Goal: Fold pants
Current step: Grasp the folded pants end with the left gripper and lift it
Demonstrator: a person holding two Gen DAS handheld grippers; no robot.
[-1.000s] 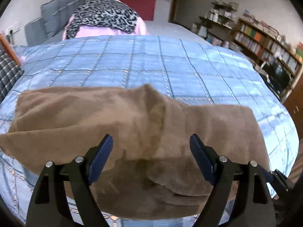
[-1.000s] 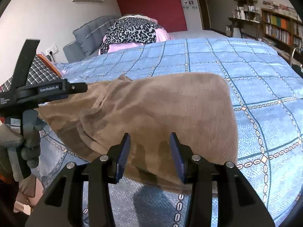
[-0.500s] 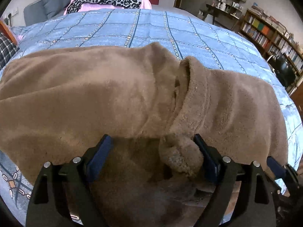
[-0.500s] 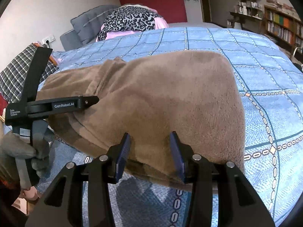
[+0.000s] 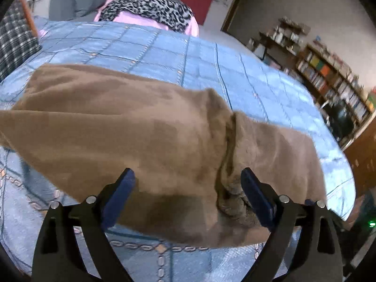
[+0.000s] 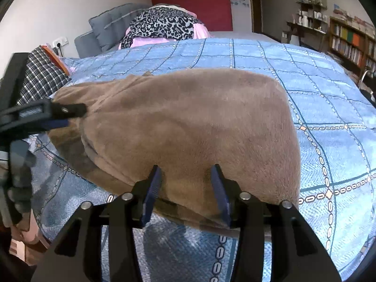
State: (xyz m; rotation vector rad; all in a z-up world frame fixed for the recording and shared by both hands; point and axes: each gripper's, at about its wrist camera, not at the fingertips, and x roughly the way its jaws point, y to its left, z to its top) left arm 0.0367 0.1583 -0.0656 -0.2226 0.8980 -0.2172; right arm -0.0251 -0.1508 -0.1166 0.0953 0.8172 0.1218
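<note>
Brown fleece, thick and soft: the pants (image 5: 145, 127) lie across the near part of the blue quilt (image 5: 178, 54), long axis running left to right, one rounded end pointing right. My left claw (image 5: 188, 185) hangs just over the near edge, its blue pads wide apart, gripping nothing, a bunched ridge by its right pad. My right claw (image 6: 185, 183) sits at the near hem further right, pads apart, also empty. To fold well, I judge both claws should pinch every layer at the hem together, then carry it evenly, so nothing skews.
</note>
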